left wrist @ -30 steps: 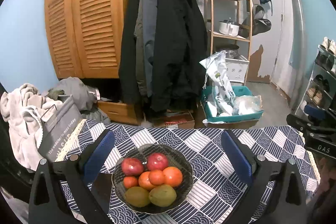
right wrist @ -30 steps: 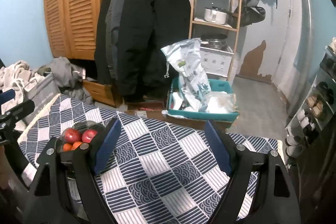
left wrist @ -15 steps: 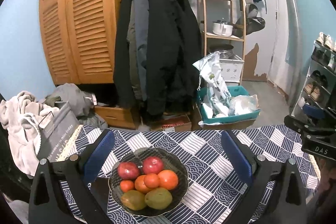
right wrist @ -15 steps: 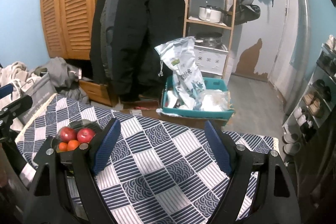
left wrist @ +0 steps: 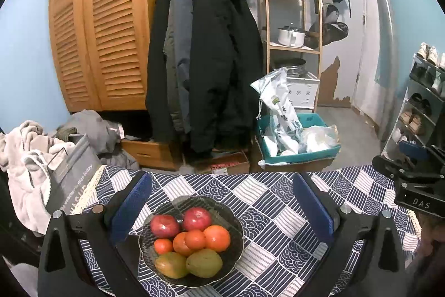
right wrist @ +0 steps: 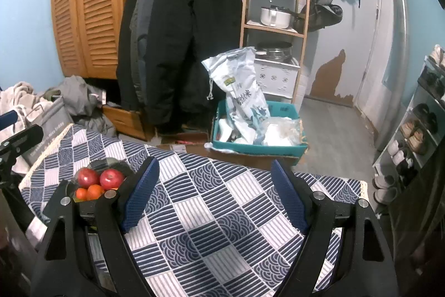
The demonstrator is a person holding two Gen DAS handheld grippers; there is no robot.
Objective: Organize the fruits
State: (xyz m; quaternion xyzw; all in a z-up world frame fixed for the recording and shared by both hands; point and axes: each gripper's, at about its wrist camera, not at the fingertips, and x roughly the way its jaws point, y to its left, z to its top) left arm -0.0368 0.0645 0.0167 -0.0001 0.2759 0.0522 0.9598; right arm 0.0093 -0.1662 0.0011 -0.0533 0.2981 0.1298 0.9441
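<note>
A dark glass bowl (left wrist: 236, 221) sits on the blue-and-white patterned tablecloth (left wrist: 272, 213). It holds two red apples (left wrist: 196, 218), several oranges (left wrist: 217, 238) and two green-yellow mangoes (left wrist: 204, 263). My left gripper (left wrist: 221, 206) stands open above the table, its blue pads either side of the bowl, touching no fruit. My right gripper (right wrist: 214, 191) is open over bare cloth, right of the bowl (right wrist: 111, 164); the apples (right wrist: 111, 178) show beside its left finger.
Beyond the table's far edge hang dark coats (left wrist: 205, 60) beside a wooden louvred wardrobe (left wrist: 97, 27). A teal crate (left wrist: 300, 149) with bags sits on the floor. A wooden shelf unit (left wrist: 292, 27) and a shoe rack (left wrist: 422, 102) stand right. Laundry (left wrist: 27, 152) piles left.
The left wrist view has shifted slightly, so the bowl sits a little lower and further left between the fingers. Both grippers stay open and hold nothing.
</note>
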